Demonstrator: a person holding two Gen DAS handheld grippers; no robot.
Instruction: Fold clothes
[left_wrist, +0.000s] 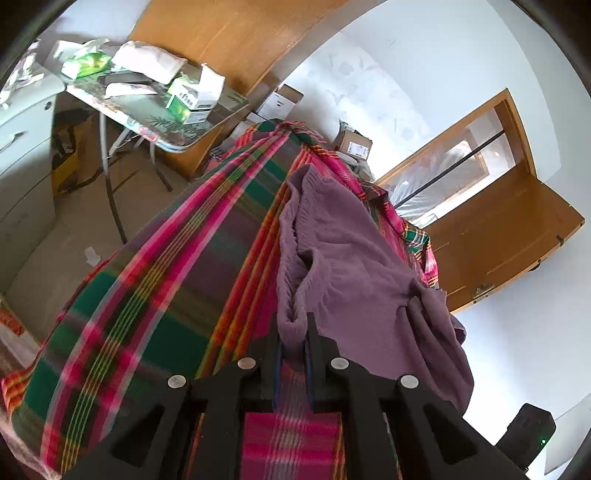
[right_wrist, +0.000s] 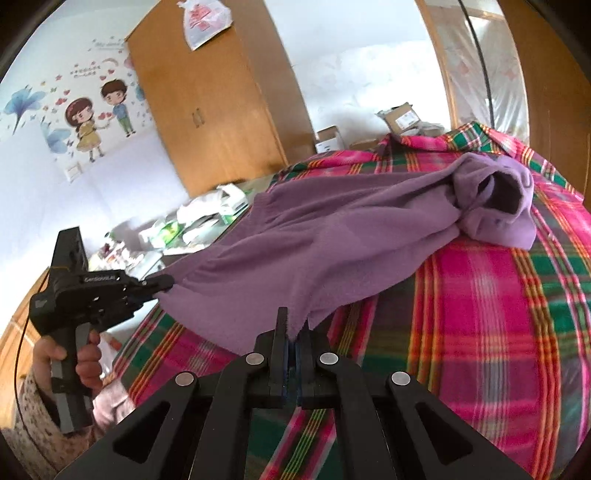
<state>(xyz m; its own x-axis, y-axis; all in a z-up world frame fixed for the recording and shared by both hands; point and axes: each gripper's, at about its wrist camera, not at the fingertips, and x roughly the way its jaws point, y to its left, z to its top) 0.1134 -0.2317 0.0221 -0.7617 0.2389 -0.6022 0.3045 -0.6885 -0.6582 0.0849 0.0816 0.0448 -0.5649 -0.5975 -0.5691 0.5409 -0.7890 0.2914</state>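
So I've got the soft purple knit sweater (right_wrist: 332, 236) pinched at two spots along its near edge, my left gripper (left_wrist: 293, 332) clamped on a bunched bit of the ribbed hem and my right gripper (right_wrist: 293, 334) closed tight on another corner. Holding it at both points keeps that edge lifted and stretched so I can lay it flat, I reckon. The rest of the sweater still lies on the pink and green plaid blanket (right_wrist: 480, 295), and the far end is wadded into a lump (right_wrist: 498, 199) that'll need shaking out before any fold. From the right wrist view you can see my left hand (right_wrist: 85, 362) wrapped round the black handle. Around me: a folding table (left_wrist: 177, 129) off to the left piled with green and white boxes, a wooden wardrobe (right_wrist: 207, 96), some cardboard boxes (left_wrist: 354, 144) at the far side. Nothing's really blocking the blanket itself, just that lump.
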